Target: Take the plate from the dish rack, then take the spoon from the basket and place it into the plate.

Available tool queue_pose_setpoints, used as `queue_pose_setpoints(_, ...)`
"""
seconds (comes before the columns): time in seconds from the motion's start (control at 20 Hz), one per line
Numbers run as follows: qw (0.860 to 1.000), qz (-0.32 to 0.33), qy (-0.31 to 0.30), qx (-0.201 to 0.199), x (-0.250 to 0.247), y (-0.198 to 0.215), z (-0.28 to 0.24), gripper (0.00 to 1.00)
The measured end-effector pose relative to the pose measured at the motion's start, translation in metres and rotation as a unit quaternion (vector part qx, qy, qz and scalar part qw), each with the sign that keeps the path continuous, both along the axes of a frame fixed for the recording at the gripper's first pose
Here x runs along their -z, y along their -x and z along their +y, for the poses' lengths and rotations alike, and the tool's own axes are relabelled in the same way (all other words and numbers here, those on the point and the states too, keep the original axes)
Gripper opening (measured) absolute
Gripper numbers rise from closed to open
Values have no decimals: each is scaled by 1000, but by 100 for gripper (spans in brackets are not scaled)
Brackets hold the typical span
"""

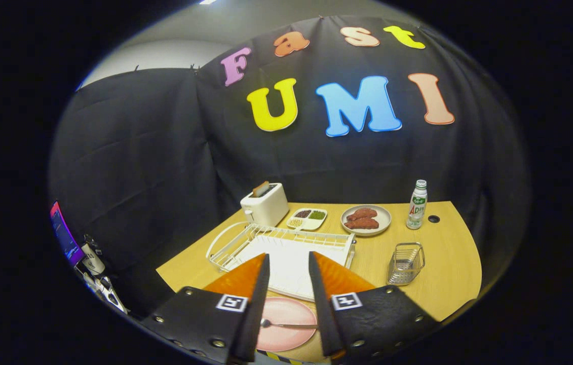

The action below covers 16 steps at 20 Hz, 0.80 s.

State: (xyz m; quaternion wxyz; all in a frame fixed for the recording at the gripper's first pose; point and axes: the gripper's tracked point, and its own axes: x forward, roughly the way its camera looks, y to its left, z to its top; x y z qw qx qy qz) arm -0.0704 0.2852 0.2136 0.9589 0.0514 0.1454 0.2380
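My jaws (289, 284) stand apart, holding nothing, above the table (448, 253). The plate (286, 317) lies below, between them, the spoon (286, 324) already on it (long axis crosswise to my fingers, bowl toward the left one). The rack (281, 248) sits just ahead; the basket (406, 262) ahead to the right. I judge the task essentially complete.

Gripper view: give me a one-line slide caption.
Open gripper above pink plate with spoon lying on it, dish rack and wire basket beyond.
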Motion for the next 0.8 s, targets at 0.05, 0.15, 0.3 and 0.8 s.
queue_pose_setpoints(0.05, 1000, -16, -7, 6, -12, -3, -7, 63)
queue_pose_setpoints(0.15, 999, -46, -11, 25, -33, -4, -25, 84)
queue_pose_setpoints(0.3, 995, -87, -4, 51, -54, -6, -52, 99)
queue_pose_setpoints(0.8, 974, -185, 3, 130, -130, -9, -145, 99)
